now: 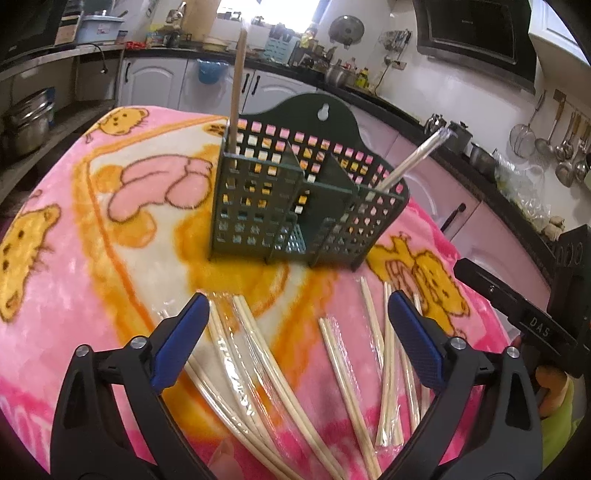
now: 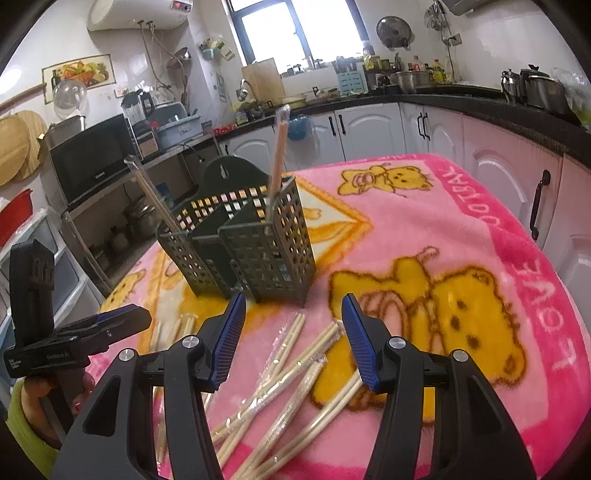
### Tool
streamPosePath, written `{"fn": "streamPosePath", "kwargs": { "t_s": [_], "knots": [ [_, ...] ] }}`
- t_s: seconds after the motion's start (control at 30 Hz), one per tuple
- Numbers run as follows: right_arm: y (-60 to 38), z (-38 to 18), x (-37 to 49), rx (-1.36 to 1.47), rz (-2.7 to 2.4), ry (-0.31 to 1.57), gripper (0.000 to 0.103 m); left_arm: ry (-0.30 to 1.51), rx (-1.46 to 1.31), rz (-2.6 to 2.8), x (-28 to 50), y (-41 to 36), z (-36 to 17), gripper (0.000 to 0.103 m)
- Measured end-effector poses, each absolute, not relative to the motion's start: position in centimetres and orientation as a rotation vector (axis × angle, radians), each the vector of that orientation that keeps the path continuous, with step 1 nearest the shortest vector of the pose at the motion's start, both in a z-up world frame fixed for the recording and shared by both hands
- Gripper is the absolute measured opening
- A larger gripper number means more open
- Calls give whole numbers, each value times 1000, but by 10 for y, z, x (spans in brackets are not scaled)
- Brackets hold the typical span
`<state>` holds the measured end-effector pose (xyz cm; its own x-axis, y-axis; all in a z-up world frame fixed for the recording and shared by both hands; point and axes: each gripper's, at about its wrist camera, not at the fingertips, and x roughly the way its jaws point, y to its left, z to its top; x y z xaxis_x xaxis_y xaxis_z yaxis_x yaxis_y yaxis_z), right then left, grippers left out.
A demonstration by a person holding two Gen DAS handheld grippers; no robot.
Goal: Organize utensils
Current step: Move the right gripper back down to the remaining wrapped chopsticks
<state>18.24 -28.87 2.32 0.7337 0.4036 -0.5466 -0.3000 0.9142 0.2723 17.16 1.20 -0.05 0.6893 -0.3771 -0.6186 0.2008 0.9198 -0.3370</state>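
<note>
Chopsticks [image 1: 258, 354] beneath both tilted grippers

Daylight pours in from the far window [image 2: 299, 27], which is blown out to plain white in both views. The room is evenly bright, with only soft, faint shadows under the slotted holder [image 1: 295, 195] on the pink blanket [image 2: 461, 221]. The clear wrappers on the near chopsticks [image 1: 258, 369] catch small glints. Fisheye bending curves the cabinets [image 2: 373, 129] and counter line, and black corners ring each frame. The near chopsticks look slightly smeared; far clutter is soft.
</note>
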Motion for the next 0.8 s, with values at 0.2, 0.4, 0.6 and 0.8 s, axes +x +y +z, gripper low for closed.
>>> {"fn": "streamPosePath", "kwargs": {
  "t_s": [0.2,0.4,0.6,0.8],
  "knots": [
    [-286,13,186,151,397,691,44,811,-276,-341,174,9,-18,66],
    [-285,9,189,147,402,708,39,918,-322,-348,183,12,-40,49],
    [-282,2,197,132,392,753,38,975,-319,-331,197,13,-50,49],
    [-279,-13,212,132,385,843,38,1000,-302,-322,213,8,-50,49]
  ]
}}
